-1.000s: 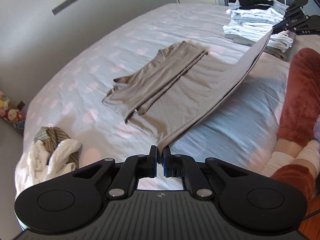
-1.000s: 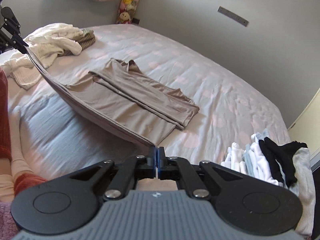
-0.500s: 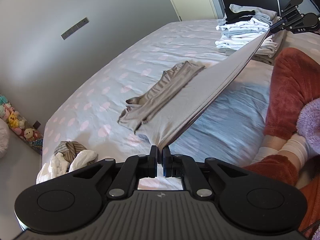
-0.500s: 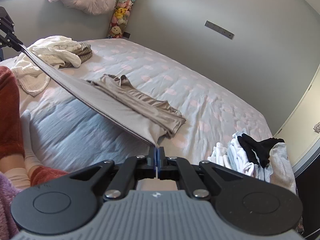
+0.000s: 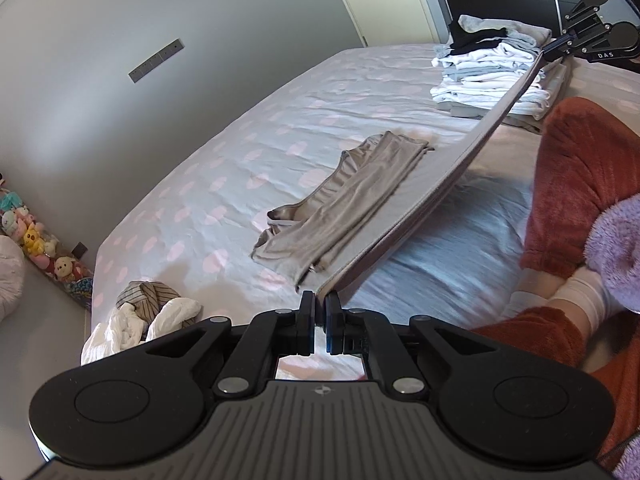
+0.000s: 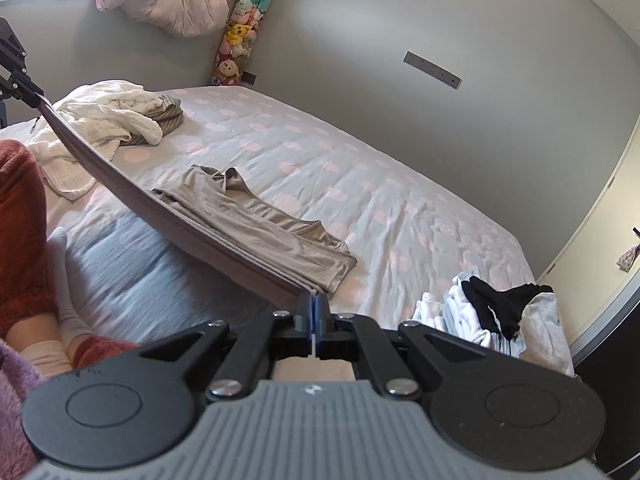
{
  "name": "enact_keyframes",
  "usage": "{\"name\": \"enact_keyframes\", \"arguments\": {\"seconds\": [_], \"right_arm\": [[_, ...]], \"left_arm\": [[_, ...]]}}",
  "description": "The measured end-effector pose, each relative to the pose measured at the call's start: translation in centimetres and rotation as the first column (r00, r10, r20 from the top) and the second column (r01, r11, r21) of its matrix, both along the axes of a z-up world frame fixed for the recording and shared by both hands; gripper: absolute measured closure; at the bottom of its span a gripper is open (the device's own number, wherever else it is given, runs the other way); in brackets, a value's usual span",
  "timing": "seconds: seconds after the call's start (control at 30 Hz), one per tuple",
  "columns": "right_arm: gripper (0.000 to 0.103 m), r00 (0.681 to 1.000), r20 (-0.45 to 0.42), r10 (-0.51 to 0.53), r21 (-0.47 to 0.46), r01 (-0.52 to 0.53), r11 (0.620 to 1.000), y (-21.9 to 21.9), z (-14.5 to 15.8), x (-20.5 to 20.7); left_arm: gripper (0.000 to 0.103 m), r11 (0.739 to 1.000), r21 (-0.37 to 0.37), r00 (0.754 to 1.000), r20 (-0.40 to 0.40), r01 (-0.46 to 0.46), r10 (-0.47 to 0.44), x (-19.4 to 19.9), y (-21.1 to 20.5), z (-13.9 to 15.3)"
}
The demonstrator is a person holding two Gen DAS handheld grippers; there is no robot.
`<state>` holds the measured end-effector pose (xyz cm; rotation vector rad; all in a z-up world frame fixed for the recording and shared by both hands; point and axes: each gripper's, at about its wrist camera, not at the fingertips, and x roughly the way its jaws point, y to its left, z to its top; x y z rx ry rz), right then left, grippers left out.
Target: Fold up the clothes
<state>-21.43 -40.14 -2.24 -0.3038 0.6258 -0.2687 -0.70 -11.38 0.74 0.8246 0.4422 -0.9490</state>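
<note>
Pinching the near hem, the left gripper (image 5: pixel 319 312) has its jaws nearly closed on one corner of the taupe garment (image 5: pixel 352 216); the right gripper (image 6: pixel 313 312) is clamped flat on the opposite corner, cloth visible between its pads. Between the two the held edge runs as a taut, straight band, lifted clear of the bed (image 5: pixel 224 148), so the garment's long axis lies along the line joining the grippers, across the front of the person, whose red sleeve (image 5: pixel 576 168) sits just behind that edge. Each gripper shows at the far end of the other's view: right gripper at upper right of the left wrist view (image 5: pixel 560 46), left gripper at upper left of the right wrist view (image 6: pixel 32 98). Beyond the raised edge the rest of the garment rests on the sheet, its far part already doubled into a narrow strip parallel to the held edge. Judgement: fold step in progress; the held edge would travel away from the person, over onto that strip, both ends moving together. Neither arm is nearer; each owns one corner. Further out: folded stack (image 5: pixel 492 76) beyond the right gripper's end, unfolded white and striped heap (image 6: pixel 116 116) beyond the left gripper's end.
</note>
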Motion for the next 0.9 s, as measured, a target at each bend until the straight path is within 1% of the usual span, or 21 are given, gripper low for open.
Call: {"name": "enact_keyframes", "arguments": {"seconds": [0.23, 0.33, 0.47, 0.73, 0.9], "right_arm": [[0.102, 1.000, 0.003, -0.016, 0.004, 0.016, 1.000, -3.1, -0.1, 4.5], [0.102, 1.000, -0.003, -0.017, 0.006, 0.017, 1.000, -4.7, 0.0, 7.0], [0.102, 1.000, -0.009, -0.021, 0.031, 0.022, 0.999, -7.4, 0.1, 11.0], [0.102, 0.997, -0.062, -0.047, 0.044, 0.050, 0.998, -12.8, -1.5, 20.6], [0.102, 0.991, -0.127, -0.043, 0.045, 0.049, 0.998, -15.8, -4.3, 26.6]], "left_arm": [[0.100, 1.000, -0.001, 1.000, 0.014, -0.012, 0.012, 4.5, -3.3, 0.0], [0.100, 1.000, 0.007, 1.000, 0.013, -0.021, 0.020, 7.0, -4.8, 0.0], [0.100, 0.999, 0.025, 0.999, 0.003, -0.037, 0.037, 10.8, -7.1, -0.3], [0.100, 0.995, 0.073, 0.995, -0.061, -0.072, 0.076, 19.2, -11.8, -3.5], [0.100, 0.990, 0.105, 0.989, -0.102, -0.092, 0.103, 24.4, -14.7, -5.6]]}}
